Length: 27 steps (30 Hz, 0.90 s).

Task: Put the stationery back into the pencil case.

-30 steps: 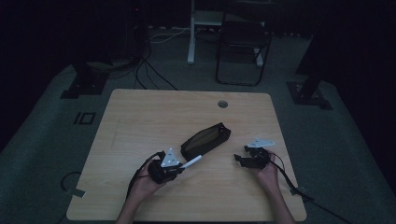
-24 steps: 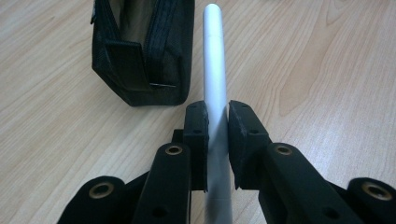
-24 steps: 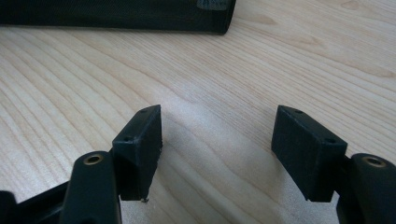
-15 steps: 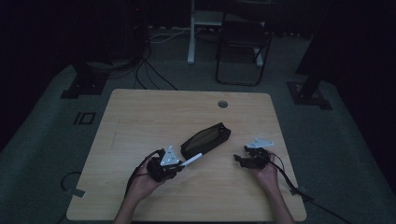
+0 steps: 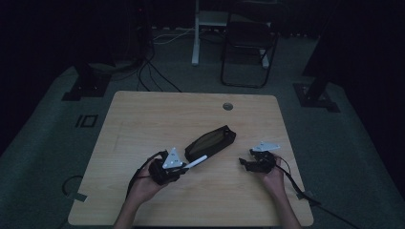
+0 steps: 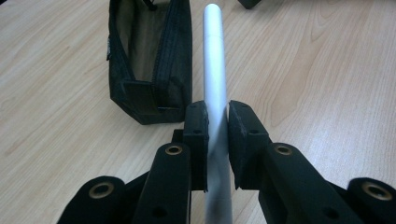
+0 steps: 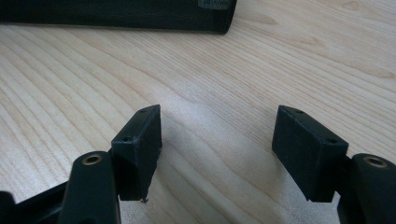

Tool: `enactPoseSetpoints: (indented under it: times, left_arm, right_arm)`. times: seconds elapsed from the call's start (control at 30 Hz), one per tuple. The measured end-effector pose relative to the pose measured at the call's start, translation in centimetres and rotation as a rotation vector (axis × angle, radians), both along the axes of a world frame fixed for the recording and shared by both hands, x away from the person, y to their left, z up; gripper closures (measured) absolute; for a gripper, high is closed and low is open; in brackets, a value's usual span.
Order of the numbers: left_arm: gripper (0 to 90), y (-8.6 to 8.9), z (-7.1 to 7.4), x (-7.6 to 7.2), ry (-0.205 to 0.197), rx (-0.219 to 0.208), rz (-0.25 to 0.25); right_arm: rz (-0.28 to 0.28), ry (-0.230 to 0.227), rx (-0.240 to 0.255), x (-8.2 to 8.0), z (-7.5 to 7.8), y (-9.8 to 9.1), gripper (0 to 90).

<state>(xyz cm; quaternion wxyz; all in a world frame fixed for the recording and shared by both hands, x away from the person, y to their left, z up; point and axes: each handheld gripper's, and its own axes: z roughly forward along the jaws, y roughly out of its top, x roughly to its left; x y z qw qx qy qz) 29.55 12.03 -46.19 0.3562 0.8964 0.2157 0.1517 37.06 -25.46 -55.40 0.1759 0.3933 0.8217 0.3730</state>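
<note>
A black zip pouch [image 5: 210, 142] lies slantwise in the middle of the wooden table [image 5: 143, 119], its mouth open toward my left gripper [image 5: 179, 167]. That gripper is shut on a slim white pen [image 5: 195, 162], which points at the pouch. In the left gripper view the pads of the left gripper [image 6: 216, 109] clamp the pen [image 6: 215, 70] at mid-length, and its tip reaches beside the pouch [image 6: 149, 60] opening. My right gripper [image 5: 244, 163] rests low at the right, open. Between the pads of the right gripper [image 7: 217, 121] is bare wood, with the pouch [image 7: 116, 14] beyond.
A round cable hole [image 5: 228, 106] sits near the table's far edge. A folding chair [image 5: 248, 47] and floor cables stand behind the table in the dark. Bare wood surrounds the pouch on all sides.
The left gripper with the pen has edged slightly toward the pouch. The right gripper has stayed where it was.
</note>
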Motion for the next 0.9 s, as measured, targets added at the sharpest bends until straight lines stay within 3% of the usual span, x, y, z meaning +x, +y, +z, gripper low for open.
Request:
enactPoseSetpoints:
  times: [0.9]
  left_arm:
    - [78.6,0.7,2.2,0.3,-0.008,-0.013,-0.036]
  right_arm:
    - [0.001,0.001,0.001,0.0,0.0,0.0,32.5]
